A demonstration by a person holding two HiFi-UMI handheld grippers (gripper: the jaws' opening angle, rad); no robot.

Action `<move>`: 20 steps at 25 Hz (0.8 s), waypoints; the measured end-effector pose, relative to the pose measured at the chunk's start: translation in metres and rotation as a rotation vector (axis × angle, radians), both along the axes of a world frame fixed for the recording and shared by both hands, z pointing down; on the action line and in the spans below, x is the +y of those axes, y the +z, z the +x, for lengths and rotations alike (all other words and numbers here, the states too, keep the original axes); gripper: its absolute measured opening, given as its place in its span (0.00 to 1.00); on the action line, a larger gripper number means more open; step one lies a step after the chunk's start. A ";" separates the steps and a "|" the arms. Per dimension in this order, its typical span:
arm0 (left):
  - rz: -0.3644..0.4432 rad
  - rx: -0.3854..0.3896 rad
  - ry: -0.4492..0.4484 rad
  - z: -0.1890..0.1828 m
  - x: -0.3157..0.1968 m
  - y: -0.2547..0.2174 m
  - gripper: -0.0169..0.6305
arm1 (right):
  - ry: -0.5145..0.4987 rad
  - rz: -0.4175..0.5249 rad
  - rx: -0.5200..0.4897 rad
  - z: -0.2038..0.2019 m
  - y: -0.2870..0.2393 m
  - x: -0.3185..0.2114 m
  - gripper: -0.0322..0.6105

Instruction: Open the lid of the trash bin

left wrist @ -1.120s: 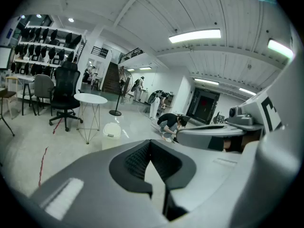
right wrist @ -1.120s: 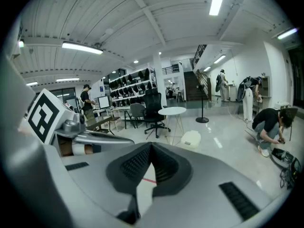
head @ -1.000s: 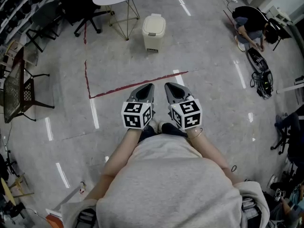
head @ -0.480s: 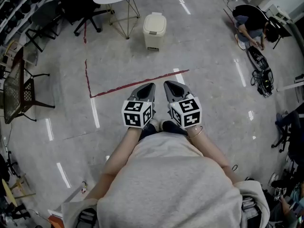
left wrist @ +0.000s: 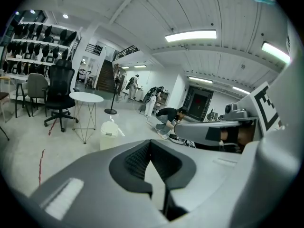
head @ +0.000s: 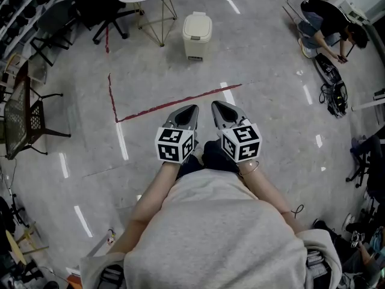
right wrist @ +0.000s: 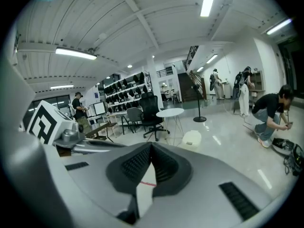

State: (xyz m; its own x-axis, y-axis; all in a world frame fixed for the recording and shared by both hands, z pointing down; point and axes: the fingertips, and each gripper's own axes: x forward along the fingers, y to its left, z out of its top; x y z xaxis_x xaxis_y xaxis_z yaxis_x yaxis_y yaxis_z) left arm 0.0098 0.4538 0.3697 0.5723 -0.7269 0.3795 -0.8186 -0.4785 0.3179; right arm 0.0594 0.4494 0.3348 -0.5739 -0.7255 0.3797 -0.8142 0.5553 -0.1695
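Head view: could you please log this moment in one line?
cream plastic trash bin: lid shut; left gripper: shut, empty; right gripper: shut, empty

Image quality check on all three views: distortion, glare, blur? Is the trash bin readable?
Head view: heavy barrel distortion, ceiling-light streaks glare on the floor, trash bin small but sharp. Left gripper view: fisheye, black vignette at the corners, bin clear, jaws fill the lower frame. Right gripper view: same fisheye and vignette, bin pale against the glossy floor.

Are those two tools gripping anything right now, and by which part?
Nothing is held. The left tool and right tool both have their jaws together, empty; the trash bin stands well ahead, untouched.
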 end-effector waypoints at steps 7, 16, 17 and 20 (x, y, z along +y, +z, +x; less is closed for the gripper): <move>-0.049 0.007 -0.002 -0.013 -0.005 0.016 0.04 | -0.037 -0.049 0.000 -0.021 0.021 -0.007 0.06; -0.071 -0.008 0.015 -0.010 -0.062 0.035 0.04 | -0.038 -0.073 -0.013 -0.017 0.039 -0.068 0.06; -0.081 -0.005 0.016 -0.010 -0.073 0.038 0.04 | -0.039 -0.069 -0.017 -0.016 0.038 -0.081 0.06; -0.105 -0.001 0.019 -0.008 -0.113 0.042 0.04 | -0.045 -0.074 -0.042 -0.012 0.037 -0.121 0.06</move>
